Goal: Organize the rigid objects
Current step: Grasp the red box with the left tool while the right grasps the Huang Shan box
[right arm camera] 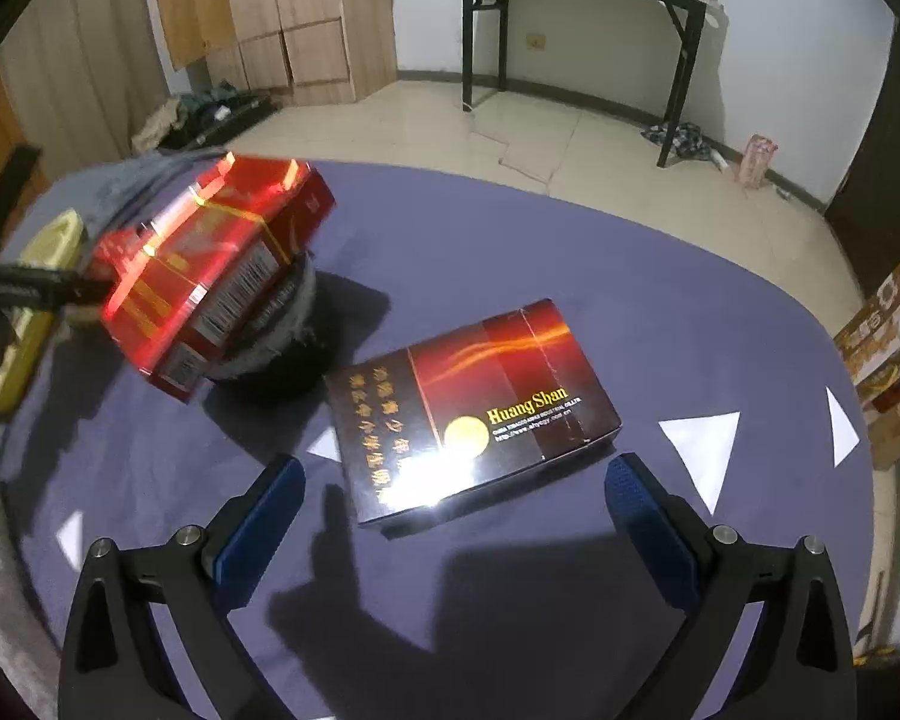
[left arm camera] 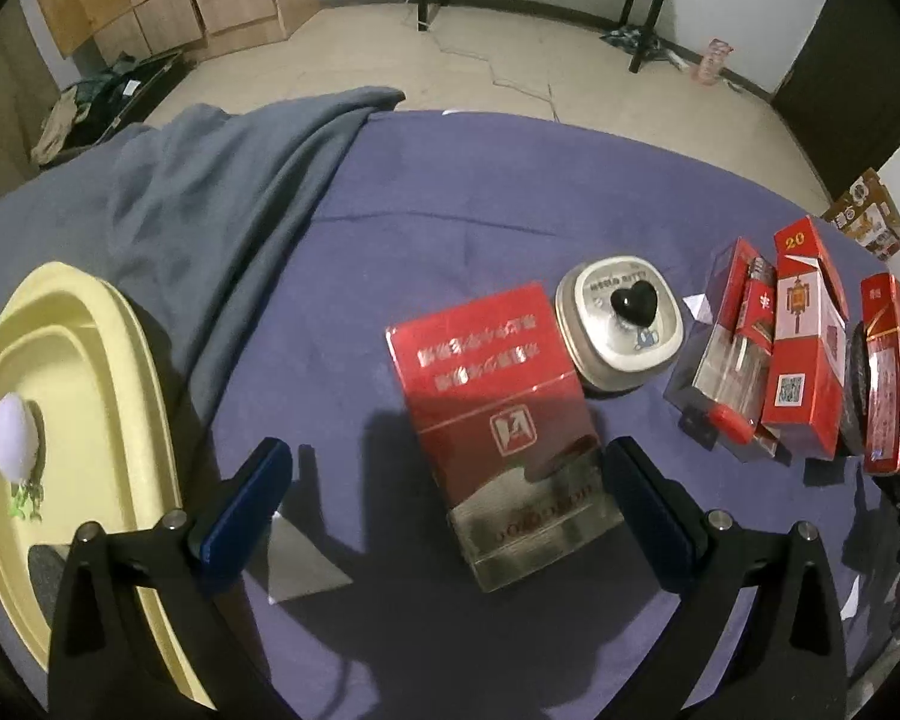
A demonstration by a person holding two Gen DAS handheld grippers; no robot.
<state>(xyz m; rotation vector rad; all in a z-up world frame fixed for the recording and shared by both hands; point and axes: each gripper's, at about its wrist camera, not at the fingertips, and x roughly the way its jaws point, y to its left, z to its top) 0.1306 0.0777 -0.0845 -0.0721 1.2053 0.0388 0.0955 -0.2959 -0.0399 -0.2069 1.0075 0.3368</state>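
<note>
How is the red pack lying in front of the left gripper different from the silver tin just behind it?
The red pack is a flat rectangular box, red with a silvery lower end; the silver tin is squarish with rounded corners and all metallic. The pack's top face is bare, while the tin carries a black heart on its lid. Both rest on the purple cloth, neither gripped.

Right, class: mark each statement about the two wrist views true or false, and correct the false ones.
1. The left gripper is open. True.
2. A black heart sits on the silver tin. True.
3. The yellow tray is stacked full of red boxes. False: it holds a white egg-shaped object.
4. The right gripper is shut on the Huang Shan box. False: its jaws are open, and the box lies flat on the purple cloth.
</note>
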